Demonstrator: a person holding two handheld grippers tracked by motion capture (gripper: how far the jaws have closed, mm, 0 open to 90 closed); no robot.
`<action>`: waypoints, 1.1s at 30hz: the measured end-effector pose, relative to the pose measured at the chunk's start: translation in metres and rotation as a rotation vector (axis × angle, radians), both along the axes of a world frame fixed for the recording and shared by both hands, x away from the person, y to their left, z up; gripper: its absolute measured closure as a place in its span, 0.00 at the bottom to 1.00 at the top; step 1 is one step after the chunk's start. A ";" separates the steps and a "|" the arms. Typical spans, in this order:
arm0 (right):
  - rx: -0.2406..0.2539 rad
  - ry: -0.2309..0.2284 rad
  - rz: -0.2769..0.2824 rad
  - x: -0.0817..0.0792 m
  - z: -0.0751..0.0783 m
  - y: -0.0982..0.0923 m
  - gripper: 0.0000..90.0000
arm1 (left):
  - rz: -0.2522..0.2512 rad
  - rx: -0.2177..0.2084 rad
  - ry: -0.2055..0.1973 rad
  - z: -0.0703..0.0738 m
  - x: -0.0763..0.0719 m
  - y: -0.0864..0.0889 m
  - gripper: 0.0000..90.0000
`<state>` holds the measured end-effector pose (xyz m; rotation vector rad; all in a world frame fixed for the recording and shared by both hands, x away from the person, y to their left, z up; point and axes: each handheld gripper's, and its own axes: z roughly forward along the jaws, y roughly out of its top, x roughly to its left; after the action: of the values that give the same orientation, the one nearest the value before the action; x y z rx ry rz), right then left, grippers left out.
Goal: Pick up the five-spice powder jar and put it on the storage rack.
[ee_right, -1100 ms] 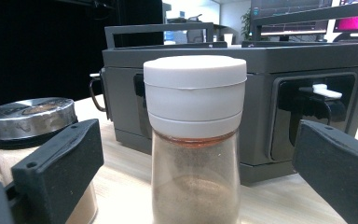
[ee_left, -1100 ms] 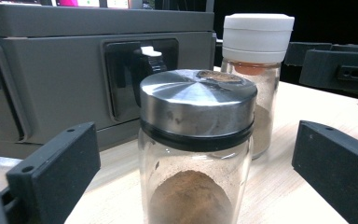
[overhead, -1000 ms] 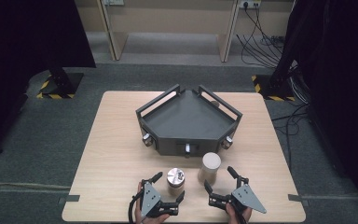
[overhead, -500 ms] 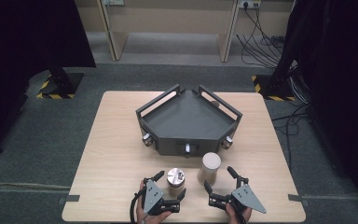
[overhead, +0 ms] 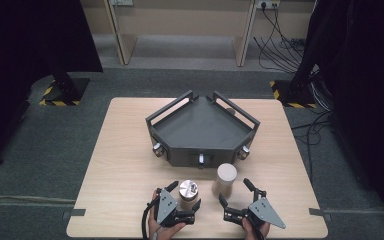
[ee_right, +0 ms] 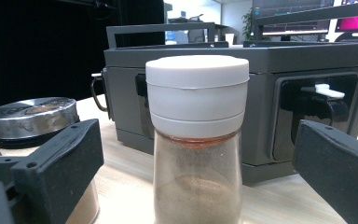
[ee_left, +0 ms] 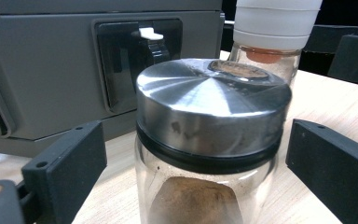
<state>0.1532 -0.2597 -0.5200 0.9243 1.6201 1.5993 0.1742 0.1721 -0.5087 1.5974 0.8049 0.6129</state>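
High view shows two jars just in front of the dark grey angular tray (overhead: 202, 125): a short glass jar with steel lid (overhead: 188, 192) between your left gripper (overhead: 185, 196) jaws, which have been closing without touching, and a tall white-capped glass jar (overhead: 224, 179) ahead of your open, empty right gripper (overhead: 235, 192).

Grey carpet (overhead: 55, 150) lay around the pale wooden desk (overhead: 125, 165), black curtains (overhead: 35, 40) hung on both sides, and cables (overhead: 280, 45) trailed beside yellow-striped stand feet (overhead: 60, 95).
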 end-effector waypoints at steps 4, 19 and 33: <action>0.001 0.000 0.000 0.000 0.000 0.000 0.02 | 0.005 0.004 0.013 0.002 0.002 -0.002 0.05; 0.005 0.000 0.005 0.000 0.000 -0.001 0.02 | 0.013 0.027 0.029 0.006 0.005 -0.007 0.15; 0.003 0.001 0.004 0.000 0.000 -0.001 0.02 | 0.007 0.052 0.022 0.008 0.005 -0.011 0.33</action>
<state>0.1535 -0.2604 -0.5201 0.9244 1.6213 1.6050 0.1795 0.1613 -0.5009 1.6520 0.8168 0.6270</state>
